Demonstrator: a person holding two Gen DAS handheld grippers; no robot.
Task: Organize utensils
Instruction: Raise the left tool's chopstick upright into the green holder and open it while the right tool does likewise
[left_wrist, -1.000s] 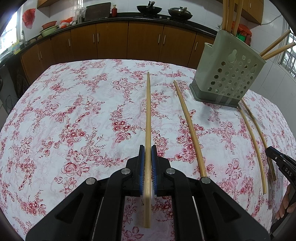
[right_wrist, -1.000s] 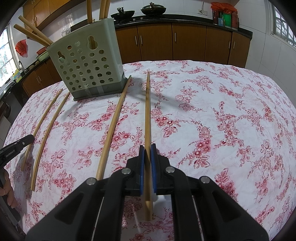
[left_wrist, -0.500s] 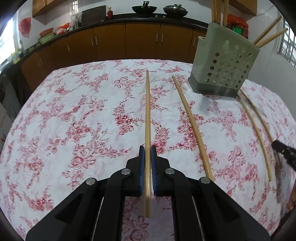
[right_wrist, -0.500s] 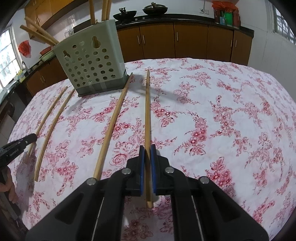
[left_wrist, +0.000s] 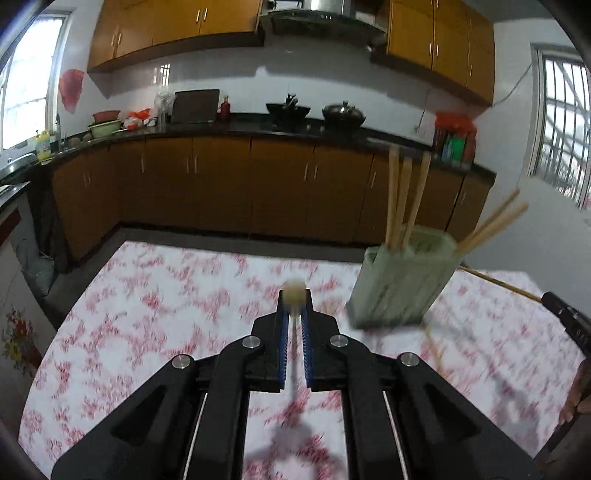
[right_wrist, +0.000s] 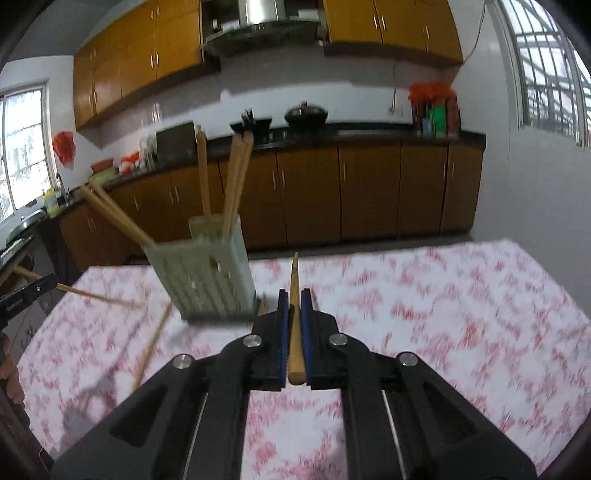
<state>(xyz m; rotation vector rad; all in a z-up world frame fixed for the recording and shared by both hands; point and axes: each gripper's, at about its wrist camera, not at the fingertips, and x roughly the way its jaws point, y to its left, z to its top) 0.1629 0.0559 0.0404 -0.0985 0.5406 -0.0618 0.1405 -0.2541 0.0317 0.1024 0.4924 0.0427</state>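
My left gripper (left_wrist: 294, 295) is shut on a bamboo chopstick (left_wrist: 294, 291), lifted off the table and seen end-on. My right gripper (right_wrist: 294, 295) is shut on another bamboo chopstick (right_wrist: 294, 317), which points forward and up. The green perforated utensil holder (left_wrist: 400, 284) stands on the table ahead to the right in the left wrist view, and ahead to the left in the right wrist view (right_wrist: 207, 277). Several chopsticks stand in it. Loose chopsticks (right_wrist: 151, 343) lie on the cloth beside it. Both views are blurred by motion.
The table has a white cloth with red flowers (left_wrist: 166, 314). Brown kitchen cabinets (left_wrist: 221, 184) and a dark counter with pots (left_wrist: 343, 114) run along the far wall. The other gripper's tip shows at the right edge (left_wrist: 565, 321).
Both grippers have lifted their chopsticks off the table and tilted up, so the views now face the cabinets and wall. The holder now sits lower in both views.
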